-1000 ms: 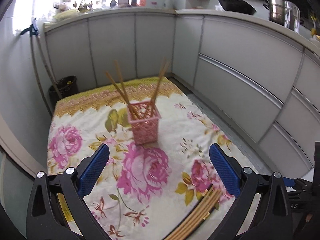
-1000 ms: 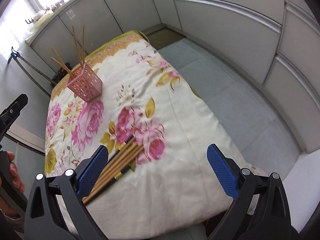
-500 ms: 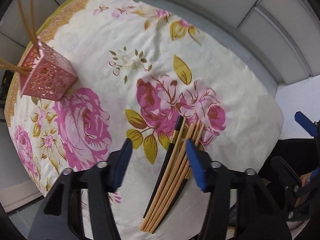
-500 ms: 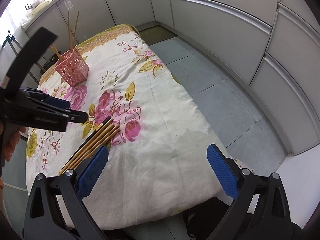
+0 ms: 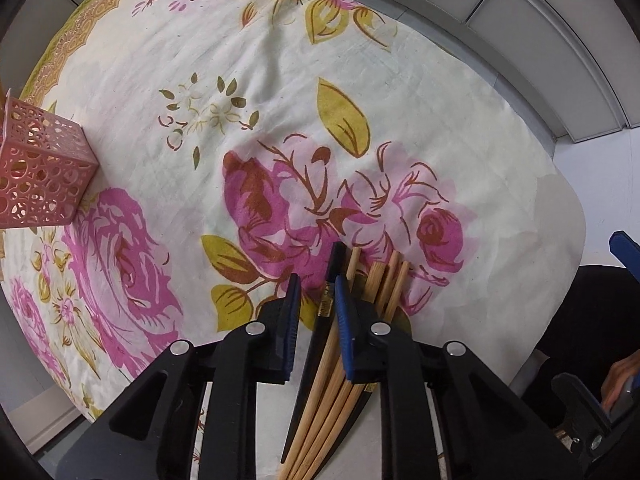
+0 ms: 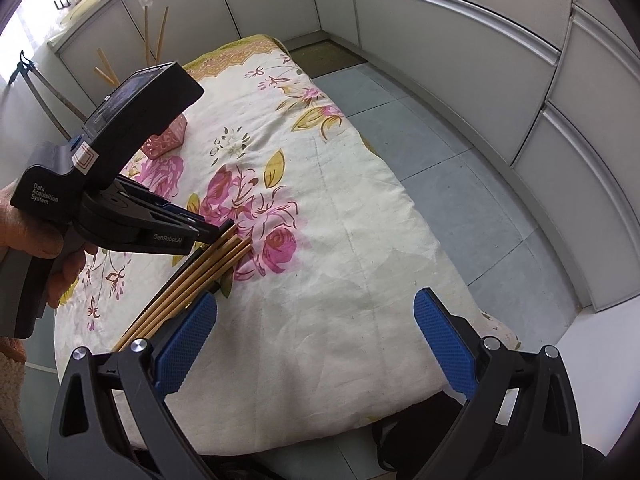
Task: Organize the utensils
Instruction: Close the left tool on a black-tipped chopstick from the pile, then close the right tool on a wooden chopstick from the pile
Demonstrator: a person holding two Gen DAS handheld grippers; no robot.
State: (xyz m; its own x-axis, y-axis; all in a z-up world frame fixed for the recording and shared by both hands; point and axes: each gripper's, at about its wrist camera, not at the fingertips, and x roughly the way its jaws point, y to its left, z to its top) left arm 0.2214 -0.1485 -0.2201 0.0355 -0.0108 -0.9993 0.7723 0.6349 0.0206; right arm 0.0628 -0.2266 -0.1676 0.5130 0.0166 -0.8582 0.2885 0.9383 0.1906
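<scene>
Here the left gripper (image 5: 314, 300), jaws narrowed but not pressed together, straddles the black chopstick (image 5: 330, 280) at the near edge of the floral cloth-covered tabletop (image 5: 280, 80). Risk: its right pad overlaps the bundle of tan wooden chopsticks (image 5: 380, 280), so closing may scatter them. Right gripper (image 6: 316, 334) is spread, empty. Pink perforated square holder (image 5: 36, 168) stands at the far left edge.

Pink holder (image 5: 40, 168) cut by left edge; chopsticks' (image 5: 320, 412) lower ends hidden behind left claw (image 5: 316, 312).

Floral cloth-covered table (image 6: 340, 240), chopsticks (image 6: 192, 276), pink holder (image 5: 36, 168)
</scene>
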